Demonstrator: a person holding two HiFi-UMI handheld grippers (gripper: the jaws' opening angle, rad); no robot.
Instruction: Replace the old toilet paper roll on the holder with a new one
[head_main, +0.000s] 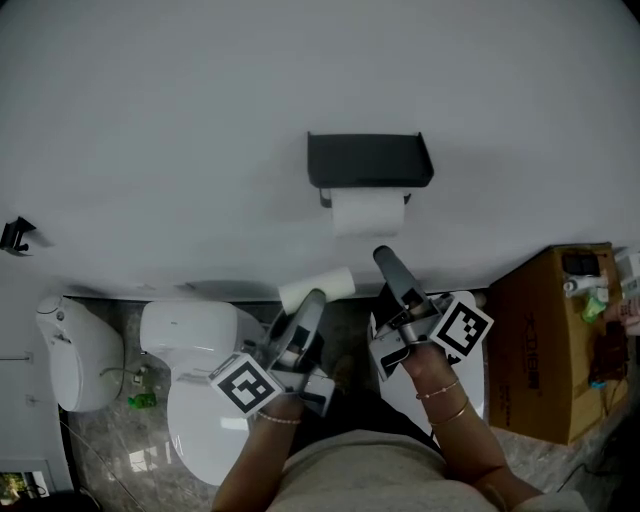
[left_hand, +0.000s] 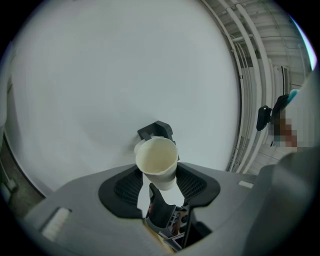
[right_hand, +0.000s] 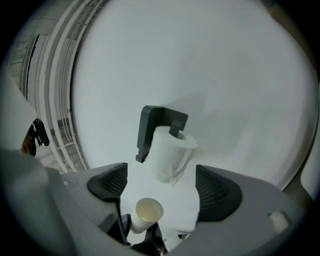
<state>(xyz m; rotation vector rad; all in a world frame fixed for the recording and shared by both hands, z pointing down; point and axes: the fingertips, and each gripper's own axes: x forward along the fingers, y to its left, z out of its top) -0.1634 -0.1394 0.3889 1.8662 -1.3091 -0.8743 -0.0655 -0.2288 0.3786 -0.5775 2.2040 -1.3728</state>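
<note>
A black wall holder (head_main: 370, 160) carries a white toilet paper roll (head_main: 368, 212) with a loose sheet hanging down. In the right gripper view the roll (right_hand: 171, 150) hangs on the holder (right_hand: 150, 127) ahead, framed by the wide-apart jaws. My left gripper (head_main: 312, 300) is shut on an empty cream cardboard tube (head_main: 322, 285), below and left of the holder. The left gripper view has the tube (left_hand: 156, 161) pinched between the pads, open end toward the camera, of my left gripper (left_hand: 159, 182). My right gripper (head_main: 388, 262) is open and empty, pointing up just under the roll. The tube (right_hand: 145, 215) also shows low in the right gripper view, below my right gripper (right_hand: 162, 187).
A white toilet (head_main: 200, 410) stands at the lower left, with a white bin (head_main: 75, 350) beside it. A cardboard box (head_main: 550, 340) with small items on top stands at the right. A black hook (head_main: 15, 235) is on the wall at far left.
</note>
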